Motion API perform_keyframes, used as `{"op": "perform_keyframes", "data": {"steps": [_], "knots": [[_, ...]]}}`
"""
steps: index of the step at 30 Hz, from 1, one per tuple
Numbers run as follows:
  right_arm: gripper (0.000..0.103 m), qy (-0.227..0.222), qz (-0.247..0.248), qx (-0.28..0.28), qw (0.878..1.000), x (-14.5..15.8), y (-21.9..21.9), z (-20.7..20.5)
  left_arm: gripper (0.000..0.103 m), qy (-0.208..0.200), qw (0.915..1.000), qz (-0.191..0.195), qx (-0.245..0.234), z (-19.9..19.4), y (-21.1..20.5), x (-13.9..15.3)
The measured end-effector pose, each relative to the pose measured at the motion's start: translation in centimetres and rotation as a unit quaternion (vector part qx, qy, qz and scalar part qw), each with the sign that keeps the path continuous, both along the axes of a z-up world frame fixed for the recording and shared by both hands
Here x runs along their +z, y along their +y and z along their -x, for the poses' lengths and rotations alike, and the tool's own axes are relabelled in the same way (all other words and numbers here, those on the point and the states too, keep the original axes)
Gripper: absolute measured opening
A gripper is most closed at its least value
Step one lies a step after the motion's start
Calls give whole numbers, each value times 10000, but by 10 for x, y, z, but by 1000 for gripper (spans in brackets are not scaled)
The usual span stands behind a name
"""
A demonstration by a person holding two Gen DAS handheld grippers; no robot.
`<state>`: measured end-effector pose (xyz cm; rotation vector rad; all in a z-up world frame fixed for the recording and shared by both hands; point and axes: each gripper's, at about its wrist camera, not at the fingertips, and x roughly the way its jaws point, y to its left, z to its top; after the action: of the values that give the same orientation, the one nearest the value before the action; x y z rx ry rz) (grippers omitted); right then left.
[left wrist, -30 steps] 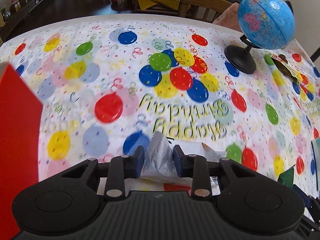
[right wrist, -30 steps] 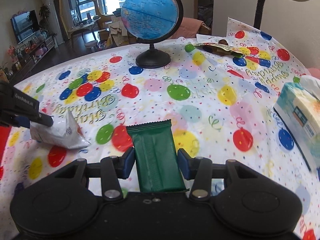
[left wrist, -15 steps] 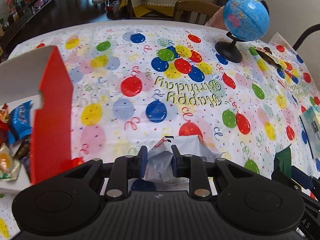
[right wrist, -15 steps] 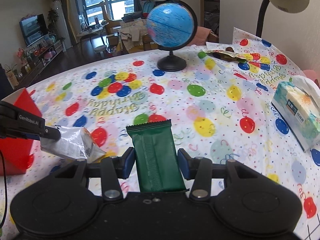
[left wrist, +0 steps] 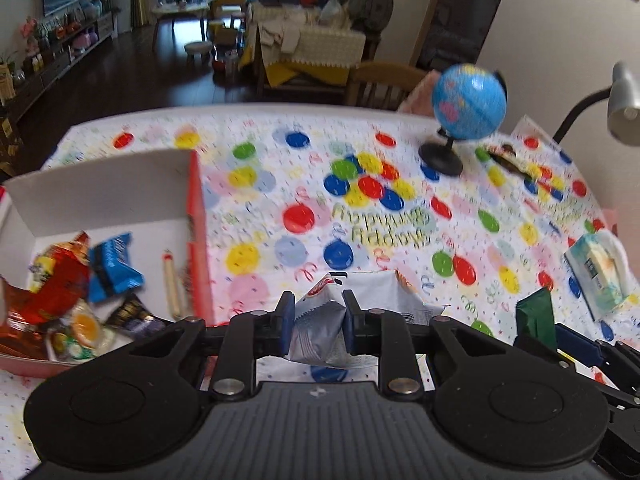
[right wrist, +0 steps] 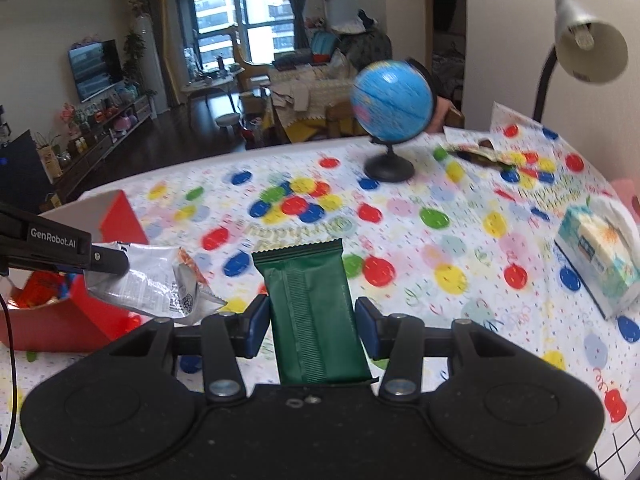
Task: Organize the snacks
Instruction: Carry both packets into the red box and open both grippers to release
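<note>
Our left gripper (left wrist: 316, 322) pinches the silver packet (left wrist: 320, 328) at lower centre; our right gripper (right wrist: 311, 326) clamps the green bar (right wrist: 310, 312). We should carry both over the red box (left wrist: 196, 220) at left, clearing its wall before we let go

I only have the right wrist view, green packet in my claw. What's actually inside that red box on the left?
Observer: The left wrist view looks into the red box: a blue packet, a red bag and a few more snacks lie in it.
Operator: Is the left claw really gripping the silver packet?
Observer: Yes, the left claw is shut on the silver packet, pinching it in the middle.
Operator: Is that packet over the box?
Observer: No, it hangs above the tablecloth, just right of the box's red wall.
</note>
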<state>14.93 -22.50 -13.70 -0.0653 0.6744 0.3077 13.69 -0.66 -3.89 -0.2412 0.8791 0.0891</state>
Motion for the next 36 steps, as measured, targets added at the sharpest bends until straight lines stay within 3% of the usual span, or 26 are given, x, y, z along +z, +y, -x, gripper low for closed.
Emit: {"op": "perform_keyframes", "data": {"steps": [16, 26, 36], "knots": [[45, -440, 160, 1105, 9928, 45, 122, 13, 23, -632, 9939, -159, 886, 47, 108, 46], [45, -434, 285, 1696, 9841, 46, 194, 5, 23, -604, 9859, -241, 1541, 63, 176, 42], [45, -186, 570, 2114, 9756, 20, 257, -8, 23, -321, 9762, -405, 2107, 69, 234, 19]]}}
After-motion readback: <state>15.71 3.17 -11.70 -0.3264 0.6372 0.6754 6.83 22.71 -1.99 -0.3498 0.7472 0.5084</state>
